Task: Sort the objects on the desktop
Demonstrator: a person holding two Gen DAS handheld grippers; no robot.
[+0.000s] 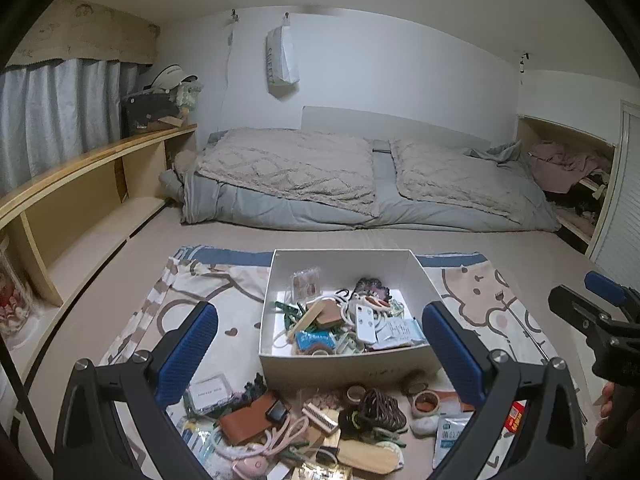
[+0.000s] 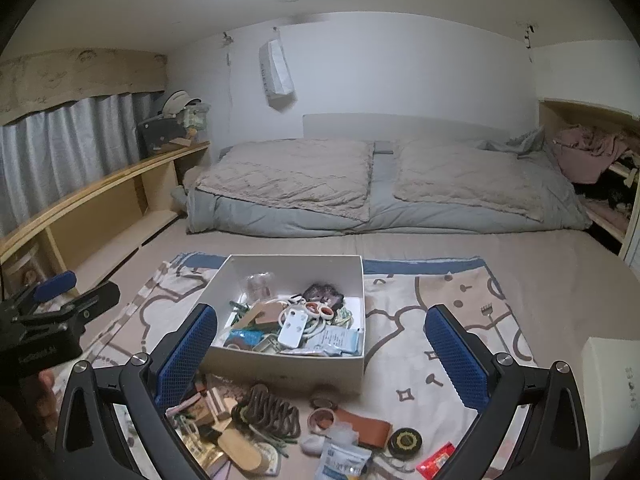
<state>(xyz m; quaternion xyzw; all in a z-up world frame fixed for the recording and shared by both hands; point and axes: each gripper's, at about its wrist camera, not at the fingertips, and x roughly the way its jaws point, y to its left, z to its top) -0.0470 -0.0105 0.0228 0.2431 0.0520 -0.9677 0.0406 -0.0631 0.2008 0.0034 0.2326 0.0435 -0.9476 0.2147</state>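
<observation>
Both claws gape wide, empty; white box lies long axis pointing toward bedding

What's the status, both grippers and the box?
Left gripper and right gripper: jaws open, empty, hovering. White box part filled; loose pile in front still unsorted on the cloth. Nothing blocking.

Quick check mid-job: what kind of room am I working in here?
Most likely a bedroom: folded bedding lies against the wall, a curtain hangs over a wooden shelf, and the white box sits on a patterned cloth.
</observation>
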